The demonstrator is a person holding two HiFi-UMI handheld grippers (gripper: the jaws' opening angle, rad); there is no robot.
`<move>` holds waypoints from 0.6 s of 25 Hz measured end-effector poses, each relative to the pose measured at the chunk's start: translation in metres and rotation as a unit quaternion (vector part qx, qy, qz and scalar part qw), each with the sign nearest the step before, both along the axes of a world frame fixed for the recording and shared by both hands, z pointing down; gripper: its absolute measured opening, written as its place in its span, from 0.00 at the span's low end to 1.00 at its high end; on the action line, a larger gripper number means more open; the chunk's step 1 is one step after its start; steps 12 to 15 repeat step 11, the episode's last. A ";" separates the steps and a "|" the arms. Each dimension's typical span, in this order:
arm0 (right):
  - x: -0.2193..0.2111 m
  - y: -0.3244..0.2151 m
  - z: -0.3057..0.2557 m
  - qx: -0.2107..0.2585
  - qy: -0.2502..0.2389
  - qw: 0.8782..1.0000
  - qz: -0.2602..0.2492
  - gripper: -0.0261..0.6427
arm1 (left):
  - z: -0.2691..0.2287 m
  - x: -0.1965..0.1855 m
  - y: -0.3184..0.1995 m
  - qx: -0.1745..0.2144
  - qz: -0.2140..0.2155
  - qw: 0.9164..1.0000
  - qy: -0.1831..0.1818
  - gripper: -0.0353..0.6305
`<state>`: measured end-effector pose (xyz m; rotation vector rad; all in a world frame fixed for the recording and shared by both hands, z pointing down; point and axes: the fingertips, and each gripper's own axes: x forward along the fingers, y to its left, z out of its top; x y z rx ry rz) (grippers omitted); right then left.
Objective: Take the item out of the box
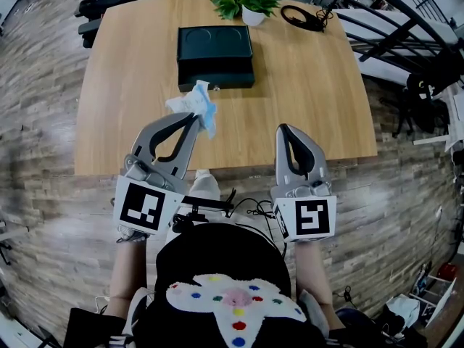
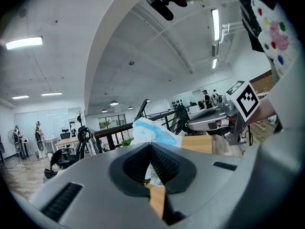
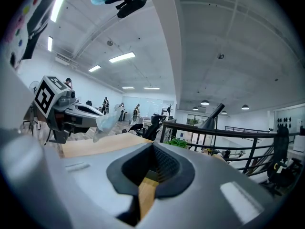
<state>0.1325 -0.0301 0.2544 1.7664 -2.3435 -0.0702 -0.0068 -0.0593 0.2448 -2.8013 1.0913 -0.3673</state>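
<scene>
The left gripper (image 1: 197, 117) has its jaws clamped on a crumpled white-and-blue item (image 1: 194, 100) over the bench (image 1: 312, 85), near the dark box (image 1: 215, 53). The right gripper (image 1: 284, 130) has its jaws together and empty.

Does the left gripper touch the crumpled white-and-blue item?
Touching. In the left gripper view, the left gripper is shut on the crumpled white-and-blue item.

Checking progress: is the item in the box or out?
Out: the left gripper, shut on the item, holds it clear of the box.
</scene>
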 end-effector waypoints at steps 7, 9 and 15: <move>-0.005 0.002 0.003 -0.005 0.000 1.000 -0.007 0.05 | -0.001 0.001 0.002 0.000 0.003 1.000 -0.002 0.06; -0.006 0.002 0.005 -0.006 0.001 1.000 -0.010 0.05 | -0.001 0.003 0.002 0.003 0.007 1.000 -0.004 0.06; -0.006 0.002 0.007 -0.009 0.002 1.000 -0.012 0.05 | -0.001 0.006 0.002 0.005 0.010 1.000 -0.006 0.06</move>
